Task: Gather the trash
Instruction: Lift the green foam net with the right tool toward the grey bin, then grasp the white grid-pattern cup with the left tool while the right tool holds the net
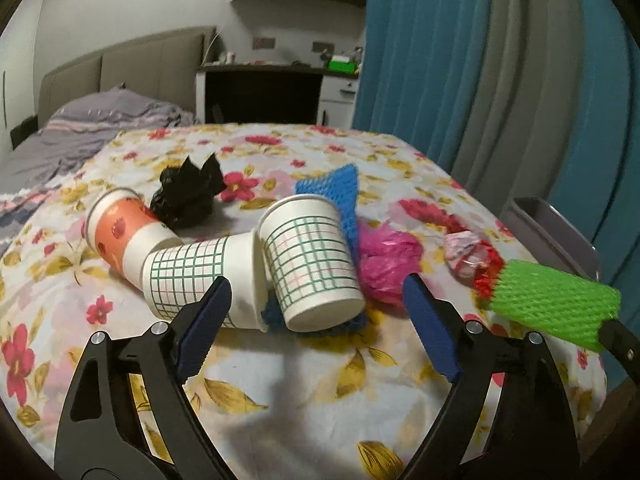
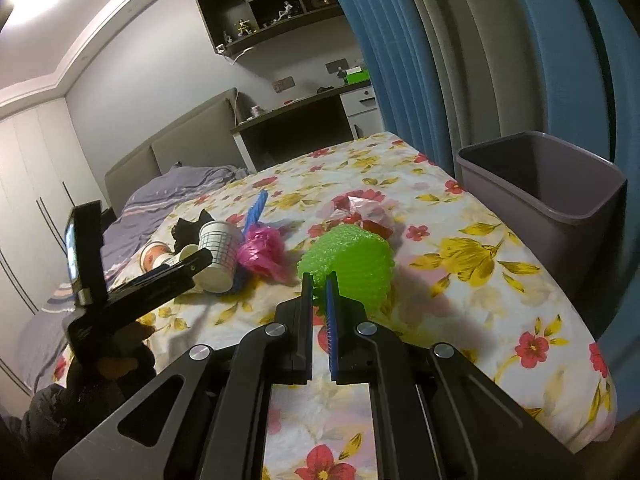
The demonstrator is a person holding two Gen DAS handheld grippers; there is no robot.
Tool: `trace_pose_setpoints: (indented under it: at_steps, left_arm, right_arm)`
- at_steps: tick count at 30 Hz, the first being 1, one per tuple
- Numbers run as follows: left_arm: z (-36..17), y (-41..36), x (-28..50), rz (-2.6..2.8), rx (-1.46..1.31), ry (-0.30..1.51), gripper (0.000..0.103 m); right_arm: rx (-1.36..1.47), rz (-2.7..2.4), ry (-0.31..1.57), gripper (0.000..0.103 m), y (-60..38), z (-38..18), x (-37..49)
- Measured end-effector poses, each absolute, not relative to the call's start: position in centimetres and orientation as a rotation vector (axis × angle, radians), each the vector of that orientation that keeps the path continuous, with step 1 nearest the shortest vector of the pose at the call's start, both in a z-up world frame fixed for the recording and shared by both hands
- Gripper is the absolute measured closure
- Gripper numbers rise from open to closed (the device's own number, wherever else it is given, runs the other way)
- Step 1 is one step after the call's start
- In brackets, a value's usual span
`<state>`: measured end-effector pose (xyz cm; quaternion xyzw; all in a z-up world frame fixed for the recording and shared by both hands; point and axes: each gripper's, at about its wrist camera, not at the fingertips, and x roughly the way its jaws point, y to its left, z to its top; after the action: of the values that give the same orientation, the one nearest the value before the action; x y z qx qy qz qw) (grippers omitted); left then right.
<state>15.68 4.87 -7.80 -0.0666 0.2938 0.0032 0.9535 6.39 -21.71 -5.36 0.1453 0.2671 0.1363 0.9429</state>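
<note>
- Covering the work surface is a floral sheet (image 1: pixel 304 364) printed with red flowers and yellow leaves on white; it drapes over the near and right edges.
- The left gripper (image 1: pixel 316 300) hovers low over the sheet with its blue-padded jaws spread wide and nothing between them, pointed at a green-grid paper cup (image 1: pixel 310 256) lying on its side.
- A second grid cup (image 1: pixel 188 272) lies just to that cup's left, touching it, and an orange-and-white cup (image 1: pixel 120 232) lies beyond, its base against the second cup.
- A crumpled black bag (image 1: pixel 188 192) sits behind the cups; a blue foam net (image 1: pixel 340 196) runs under and behind the nearest cup.
- A pink plastic wad (image 1: pixel 386 264) lies just right of the nearest cup, with a red-and-pink wrapper (image 1: pixel 472 256) farther right.
- The right gripper (image 2: pixel 319 280) has its jaws closed on the near edge of a green foam net (image 2: pixel 348 260), which is curled into a roll and held above the sheet.
- A grey bin (image 2: pixel 552 196) stands off the right edge of the surface, against the blue curtain (image 2: pixel 540 40).
- Behind the surface: a bed with a grey striped duvet (image 1: pixel 100 120) and a beige padded headboard (image 1: pixel 132 64), then a dark-topped desk (image 1: pixel 276 68) carrying a green box (image 1: pixel 342 65).
- A dark wall shelf (image 2: pixel 272 0) holds small figurines; white wardrobe doors (image 2: pixel 28 168) fill the left wall.
</note>
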Motion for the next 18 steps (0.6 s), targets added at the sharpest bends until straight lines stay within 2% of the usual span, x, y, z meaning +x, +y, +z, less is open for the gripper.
trace_pose_setpoints:
  at_steps: [7,12,18]
  left_arm:
    - [-7.7,4.7,17.2,0.017,-0.141,0.617,0.018]
    - [-8.5,4.9,18.0,0.005,-0.165,0.662,0.028]
    - [-8.7,6.0,18.6,0.006,-0.234,0.679,0.028]
  right_arm:
    - [0.303,0.278,0.551,0.096,-22.0,-5.7,6.8]
    - [0.310,0.277,0.550,0.096,-22.2,-5.8,6.9]
    - [0.316,0.272,0.549,0.096,-22.3,-5.8,7.0]
